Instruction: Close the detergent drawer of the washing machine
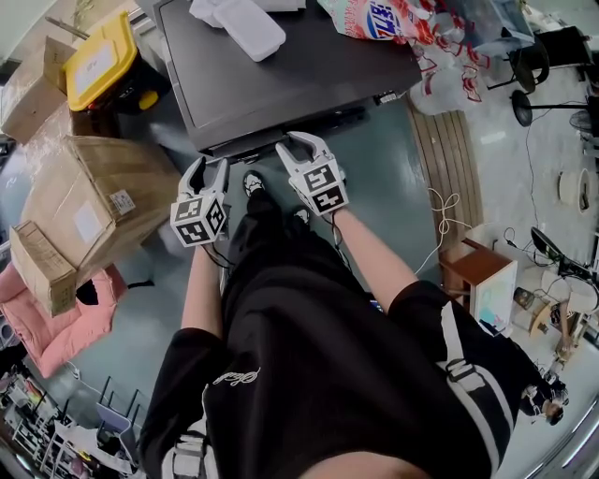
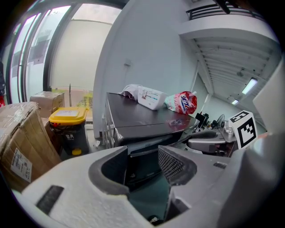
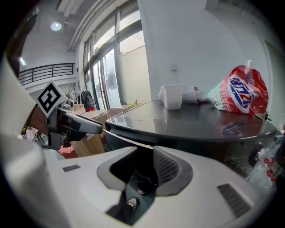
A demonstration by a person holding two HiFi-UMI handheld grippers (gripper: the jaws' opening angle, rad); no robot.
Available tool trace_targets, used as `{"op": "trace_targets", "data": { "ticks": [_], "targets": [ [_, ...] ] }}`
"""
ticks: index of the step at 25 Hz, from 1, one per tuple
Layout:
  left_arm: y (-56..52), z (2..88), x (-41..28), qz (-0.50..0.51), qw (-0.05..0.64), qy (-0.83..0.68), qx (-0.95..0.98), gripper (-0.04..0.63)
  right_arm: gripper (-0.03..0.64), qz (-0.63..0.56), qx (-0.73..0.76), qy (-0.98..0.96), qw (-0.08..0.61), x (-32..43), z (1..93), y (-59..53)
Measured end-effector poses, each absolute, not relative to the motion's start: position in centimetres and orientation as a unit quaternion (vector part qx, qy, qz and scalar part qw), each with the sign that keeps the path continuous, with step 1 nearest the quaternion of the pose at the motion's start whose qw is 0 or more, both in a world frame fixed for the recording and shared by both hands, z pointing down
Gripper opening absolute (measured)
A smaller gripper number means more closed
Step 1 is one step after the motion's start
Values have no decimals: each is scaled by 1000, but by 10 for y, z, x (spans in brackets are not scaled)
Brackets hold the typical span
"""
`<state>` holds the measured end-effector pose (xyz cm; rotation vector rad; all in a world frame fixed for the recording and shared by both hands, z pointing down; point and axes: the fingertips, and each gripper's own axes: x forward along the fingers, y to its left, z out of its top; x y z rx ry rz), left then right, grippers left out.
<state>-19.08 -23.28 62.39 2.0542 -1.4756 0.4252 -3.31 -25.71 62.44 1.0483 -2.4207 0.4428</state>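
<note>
The dark grey washing machine (image 1: 281, 65) stands in front of me. A dark strip (image 1: 309, 126) runs under its front edge; I cannot tell how far the detergent drawer stands out. My right gripper (image 1: 292, 142) is open, its tips at that front edge. In the right gripper view the machine's thin front edge (image 3: 127, 140) runs into the gap of the right gripper (image 3: 144, 167), and no pad visibly presses on it. My left gripper (image 1: 210, 165) hangs open a little short of the machine, left of the right one. The left gripper (image 2: 142, 164) has nothing between its pads (image 2: 176, 164).
A white container (image 1: 248, 28) and a red detergent pouch (image 1: 379, 19) lie on the machine's top. Cardboard boxes (image 1: 94, 201) and a yellow-lidded bin (image 1: 98, 61) crowd the left. A wooden stool (image 1: 477, 271) and cables sit at the right. My feet (image 1: 253, 182) are below the grippers.
</note>
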Motion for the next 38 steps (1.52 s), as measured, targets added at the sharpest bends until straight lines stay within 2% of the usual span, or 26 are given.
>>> {"op": "trace_targets", "data": {
  "ticks": [16, 21, 23, 31, 38],
  "targets": [
    [-236, 625, -193, 142, 277, -556, 771, 224, 117, 169, 386, -882, 211, -30, 629, -261],
    [-230, 630, -193, 146, 278, -555, 771, 239, 160, 175, 380, -884, 210, -30, 637, -254],
    [-227, 635, -192, 147, 286, -554, 768, 253, 158, 182, 388, -879, 210, -30, 639, -254],
    [-231, 647, -193, 148, 295, -569, 753, 239, 129, 194, 404, -866, 222, -29, 650, -259],
    [-231, 646, -193, 148, 298, -569, 752, 239, 132, 189, 408, -862, 234, -30, 648, -259]
  ]
}}
